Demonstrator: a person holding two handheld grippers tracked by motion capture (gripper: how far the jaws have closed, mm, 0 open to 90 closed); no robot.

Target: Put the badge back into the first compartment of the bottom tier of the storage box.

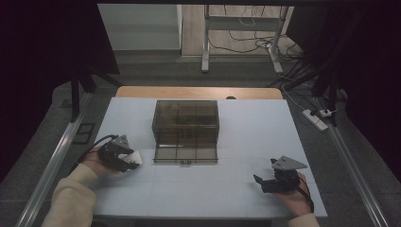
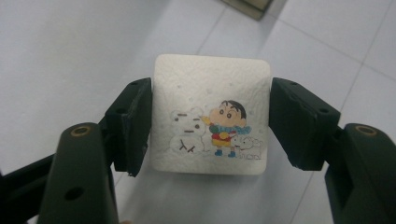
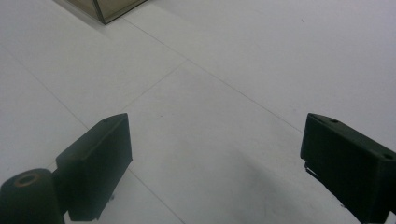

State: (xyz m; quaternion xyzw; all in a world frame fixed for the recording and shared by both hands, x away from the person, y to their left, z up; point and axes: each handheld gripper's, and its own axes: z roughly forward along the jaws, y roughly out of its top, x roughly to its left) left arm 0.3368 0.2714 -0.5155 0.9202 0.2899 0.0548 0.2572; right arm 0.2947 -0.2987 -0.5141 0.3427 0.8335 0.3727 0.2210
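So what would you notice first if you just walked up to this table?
Probably the little white tissue pack with a cartoon boy and a snowman, squeezed in the left gripper at the table's left. Next, the smoky see-through box with compartments in the middle, and the right gripper, open, holding nothing, at the right.

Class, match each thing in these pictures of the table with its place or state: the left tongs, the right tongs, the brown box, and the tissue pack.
Things:
1. left tongs
2. right tongs
3. box
4. tissue pack

Places or states:
A. mid-table, front flap folded down
B. open, nothing between the jaws
C. white, with a cartoon boy and snowman
D. shut on a white pack

Pairs: 1-D, 2-B, 3-A, 4-C
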